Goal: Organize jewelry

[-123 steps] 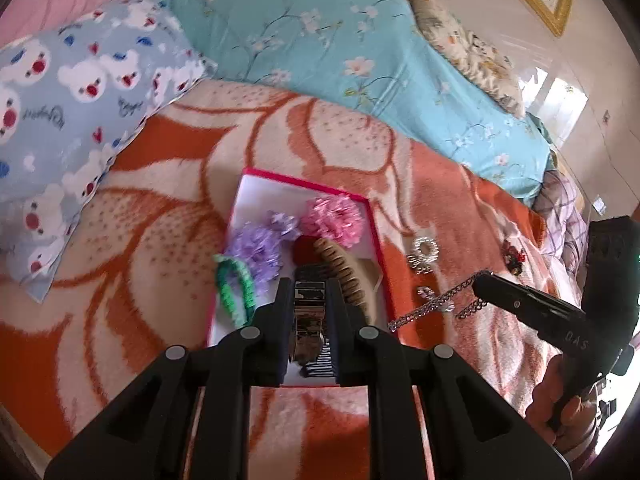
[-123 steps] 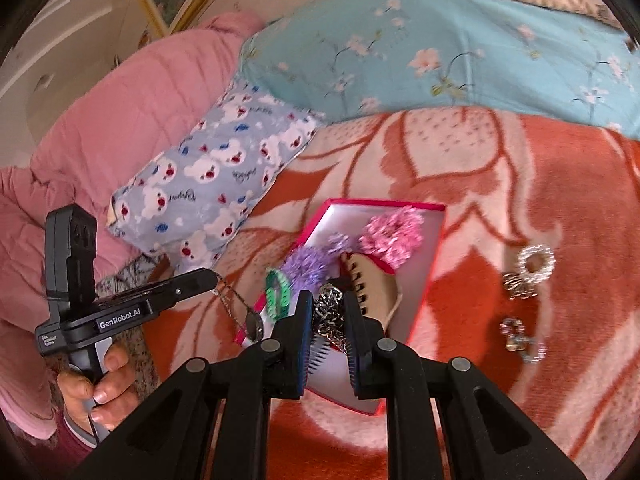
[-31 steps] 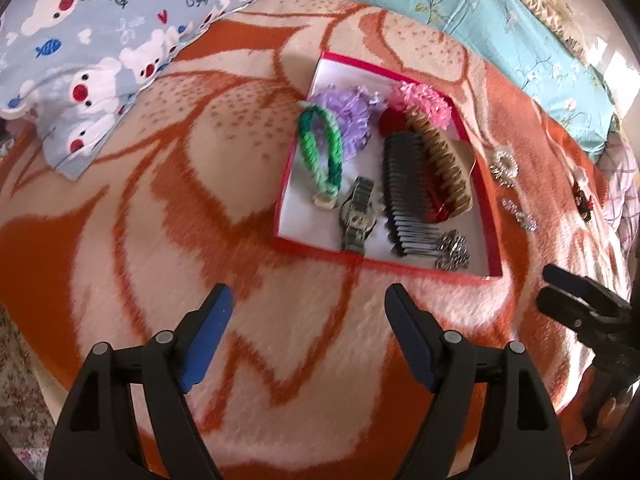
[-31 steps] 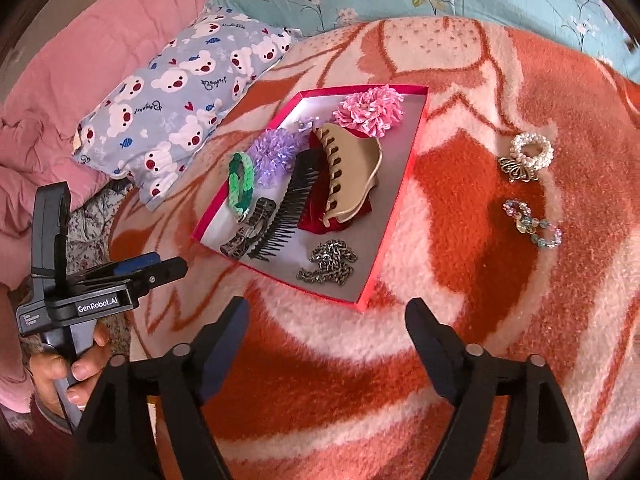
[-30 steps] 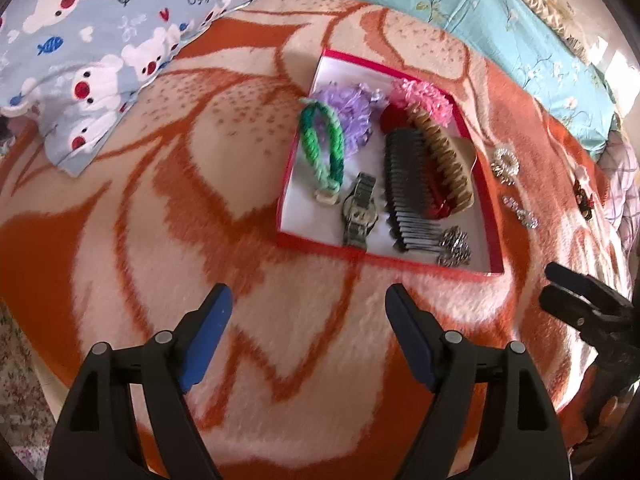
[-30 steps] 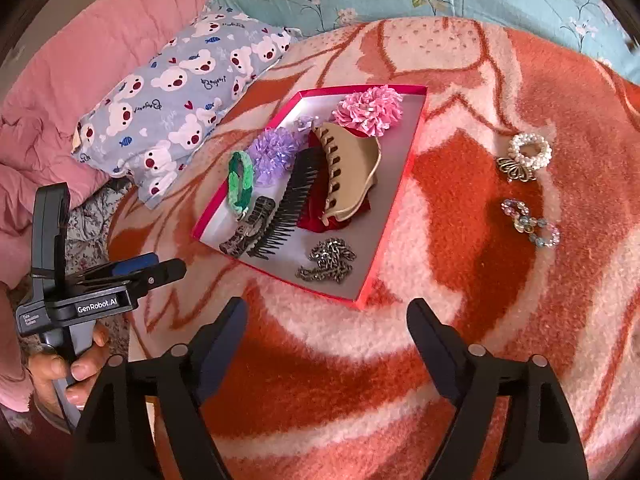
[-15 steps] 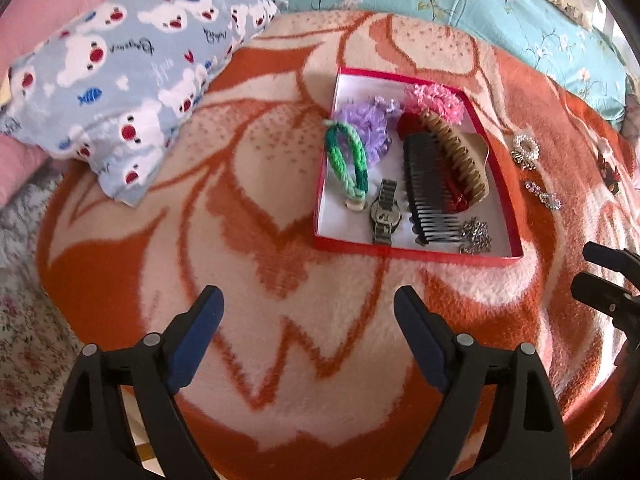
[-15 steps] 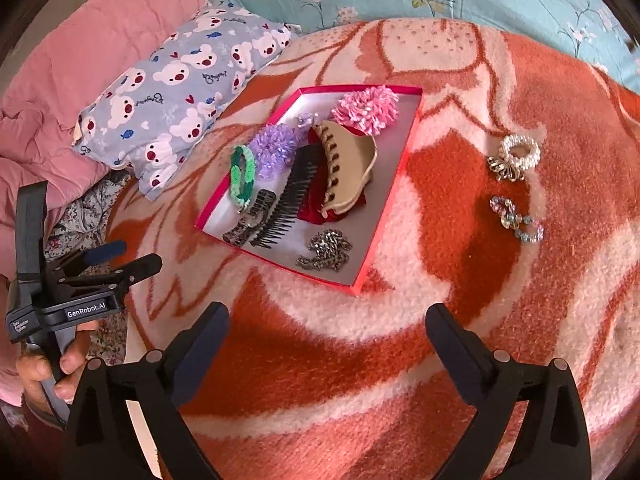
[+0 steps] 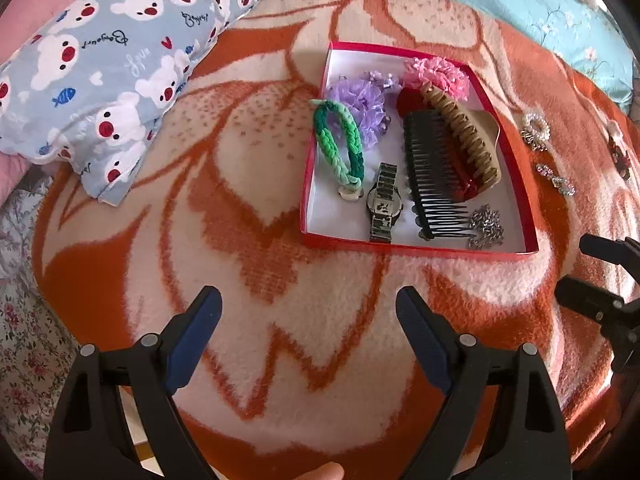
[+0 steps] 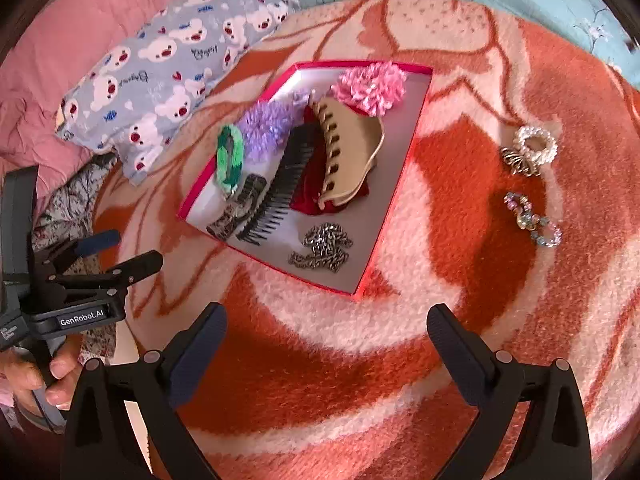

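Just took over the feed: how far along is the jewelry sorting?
Done: silver chain, wristwatch and hair accessories lie in the red-rimmed box. In hand: nothing; both grippers open. Left: pearl scrunchie and pastel bead bracelet on the orange blanket.

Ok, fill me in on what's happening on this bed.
A person is sorting jewelry into a red box on an orange blanket. The left hand-held gripper and right hand-held gripper are both open and empty, hovering short of the box. A watch, chain, comb and hair pieces already lie inside. A pearl bracelet and a beaded piece are on the blanket to the right.
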